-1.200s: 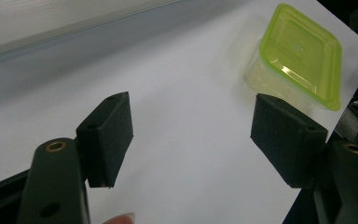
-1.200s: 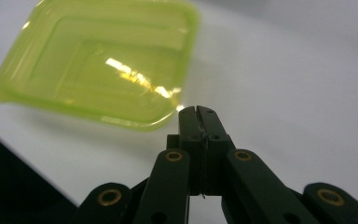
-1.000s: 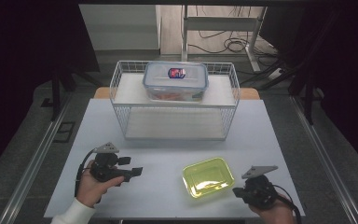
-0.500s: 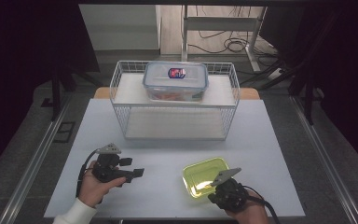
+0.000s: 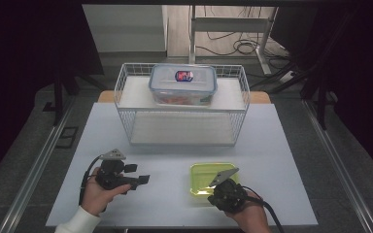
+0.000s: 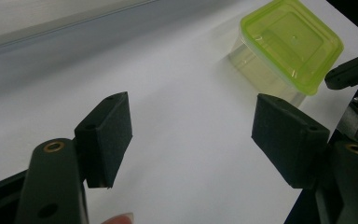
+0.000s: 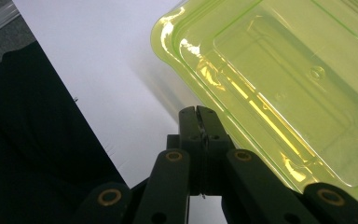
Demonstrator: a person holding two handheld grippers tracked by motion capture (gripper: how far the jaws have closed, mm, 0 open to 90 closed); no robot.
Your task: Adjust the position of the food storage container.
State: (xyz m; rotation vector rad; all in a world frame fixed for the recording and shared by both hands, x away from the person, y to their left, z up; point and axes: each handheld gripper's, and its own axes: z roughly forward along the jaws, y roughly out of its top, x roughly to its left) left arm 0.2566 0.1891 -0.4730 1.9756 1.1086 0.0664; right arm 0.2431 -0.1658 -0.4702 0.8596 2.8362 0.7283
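Now | right gripper (image 7: 196, 112) closed, moved left beside green container (image 5: 212, 177) | left gripper (image 6: 191, 135) open, unmoved

On the table (image 5: 291, 160) the wire basket (image 5: 182, 109) stands at the far side with the lidded box (image 5: 183, 83) on it, and the shallow container (image 5: 211, 175) lies nearer, to the right.

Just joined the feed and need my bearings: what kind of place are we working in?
Probably a lab or recording workspace, not a kitchen. A plain white table holds a wire basket and food containers, the surroundings are dark, and loose cables lie on the floor by a metal frame.
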